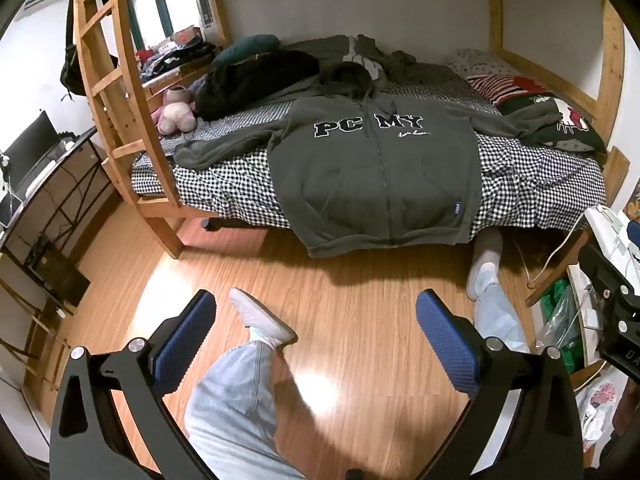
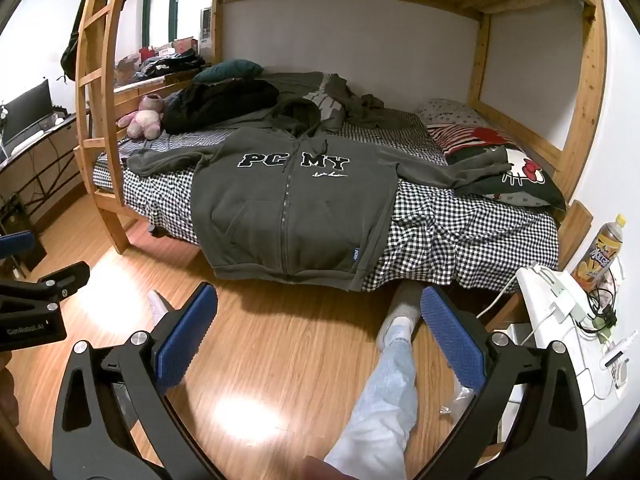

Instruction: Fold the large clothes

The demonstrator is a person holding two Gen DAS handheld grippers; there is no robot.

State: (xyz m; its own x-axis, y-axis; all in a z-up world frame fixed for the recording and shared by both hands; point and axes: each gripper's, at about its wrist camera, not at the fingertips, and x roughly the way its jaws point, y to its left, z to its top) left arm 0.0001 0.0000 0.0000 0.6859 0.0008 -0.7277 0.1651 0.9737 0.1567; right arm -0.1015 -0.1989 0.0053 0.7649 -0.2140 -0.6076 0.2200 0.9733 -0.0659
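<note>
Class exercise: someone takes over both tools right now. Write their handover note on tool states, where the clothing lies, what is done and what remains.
Left tool: open, empty, above the floor.
Right tool: open, empty, above the floor.
Grey hoodie: spread front-up on the checked bed, zipped, sleeves out sideways, hem hanging over the edge.
Done: hoodie laid out.
Left: every fold. Probably start with the sleeves.

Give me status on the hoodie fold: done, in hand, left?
Done: the hoodie lies spread face up on the bed, zipped, sleeves out, hem over the edge. In hand: nothing; left gripper and right gripper are open, short of the bed. Left: every fold.
</note>
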